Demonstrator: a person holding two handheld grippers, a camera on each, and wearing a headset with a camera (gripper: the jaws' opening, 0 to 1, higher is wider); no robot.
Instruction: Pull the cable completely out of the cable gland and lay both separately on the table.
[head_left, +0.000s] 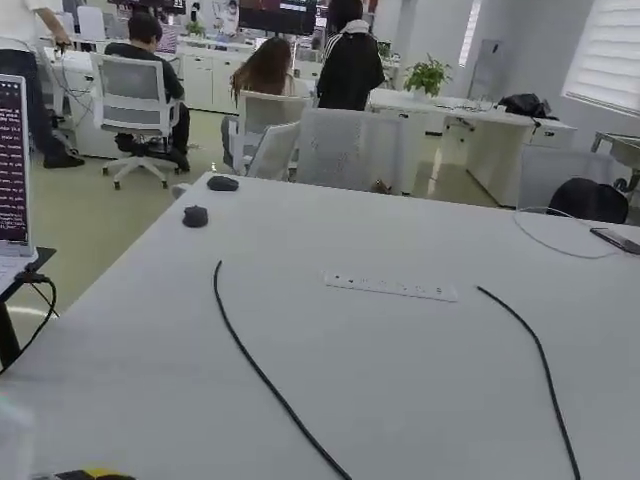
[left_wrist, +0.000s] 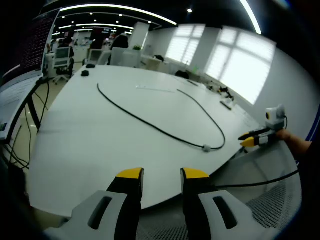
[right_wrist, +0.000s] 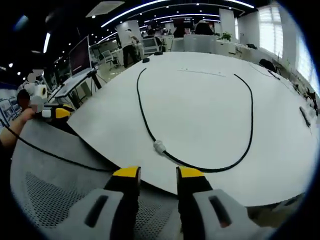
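A: Where is the cable?
B: The black cable (head_left: 265, 378) lies flat on the white table (head_left: 400, 400). It makes 1 big bend, like the letter U. Its 2 ends point to the far side of the table. The round part of the U is by the edge close to the person.
A: And the cable gland?
B: The cable gland (right_wrist: 159, 146) is small and white. It sits on the cable, low on the bend, near that close edge. The cable goes in 1 side of it and comes out the other. It rests on the table.
A: What about the left gripper?
B: The left gripper (left_wrist: 156, 175) is in the air, just off the near edge of the table. Its 2 yellow-tipped jaws stand apart with a gap, and they hold nothing. It is well apart from the cable.
A: And the right gripper?
B: The right gripper (right_wrist: 156, 174) has its jaws apart too, with just a gap between them. It is off the table edge, over a grey mesh chair (right_wrist: 50, 200). The gland is near, out in front of it.
A: What else is on the table?
B: A long white power strip (head_left: 390, 288) lies between the 2 ends of the cable. A dark mouse (head_left: 195, 216) sits far back on the left. A dark phone (head_left: 615, 240) lies at the right side.
A: Is anyone else around?
B: Yes, people (head_left: 268, 68) are at desks far behind the table.
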